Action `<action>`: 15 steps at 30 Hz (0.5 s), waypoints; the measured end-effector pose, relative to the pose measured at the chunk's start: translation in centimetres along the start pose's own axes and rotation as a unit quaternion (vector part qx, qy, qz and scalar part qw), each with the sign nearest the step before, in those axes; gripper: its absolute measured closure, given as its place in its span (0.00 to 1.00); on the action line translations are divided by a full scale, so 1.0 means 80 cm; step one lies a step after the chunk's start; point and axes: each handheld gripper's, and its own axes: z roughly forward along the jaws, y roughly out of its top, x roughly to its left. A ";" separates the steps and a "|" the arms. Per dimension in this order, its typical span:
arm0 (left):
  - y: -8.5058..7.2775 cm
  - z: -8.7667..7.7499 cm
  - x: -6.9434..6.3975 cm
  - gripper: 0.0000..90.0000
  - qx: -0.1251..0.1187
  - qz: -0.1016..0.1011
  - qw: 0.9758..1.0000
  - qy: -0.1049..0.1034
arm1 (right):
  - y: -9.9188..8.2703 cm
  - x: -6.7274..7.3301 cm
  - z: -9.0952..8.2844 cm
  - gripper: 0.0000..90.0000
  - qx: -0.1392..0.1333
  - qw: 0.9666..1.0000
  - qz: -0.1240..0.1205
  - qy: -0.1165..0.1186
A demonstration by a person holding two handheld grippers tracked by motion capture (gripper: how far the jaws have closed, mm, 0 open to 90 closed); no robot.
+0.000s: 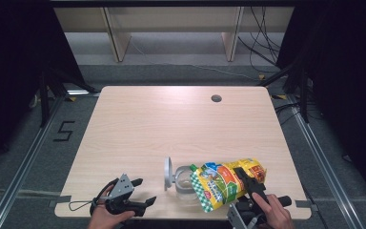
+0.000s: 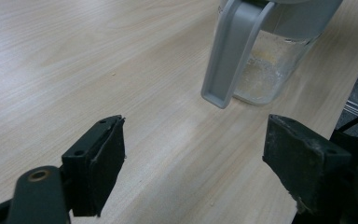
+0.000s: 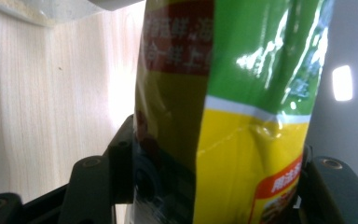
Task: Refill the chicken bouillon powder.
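So we've got the right claw point(image 1: 248, 179) clamped on the yellow-green seasoning pouch point(image 1: 221, 183), tipped over the clear lidded jar point(image 1: 183, 181) near the desk point(image 1: 171, 124) front edge. Our left claw point(image 1: 140, 191) sits wide open, empty.

Yellow, green and red on the glossy pouch point(image 1: 226, 183), with a green-and-white check along one edge and a white band (seen up close) between green and yellow. Pale grey lid and handle on the clear jar point(image 1: 183, 181). Light wood grain across the table point(image 1: 171, 119).
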 end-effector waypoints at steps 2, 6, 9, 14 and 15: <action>0.000 0.000 -0.001 0.23 -0.002 -0.001 1.000 0.000 | -0.001 0.003 0.000 0.47 0.004 1.000 -0.004 0.000; -0.001 0.001 0.000 0.23 0.002 -0.008 1.000 0.004 | -0.001 0.006 -0.002 0.47 0.011 1.000 -0.011 -0.004; -0.002 0.002 -0.003 0.23 -0.007 -0.019 1.000 0.008 | -0.001 0.007 -0.002 0.47 0.010 0.999 -0.034 -0.010; -0.001 0.002 -0.001 0.23 0.000 -0.003 1.000 0.001 | 0.002 0.007 0.000 0.50 0.019 0.997 -0.076 -0.010; -0.001 0.002 -0.001 0.23 0.000 -0.005 1.000 0.002 | 0.003 0.007 0.000 0.50 0.016 0.996 -0.082 -0.012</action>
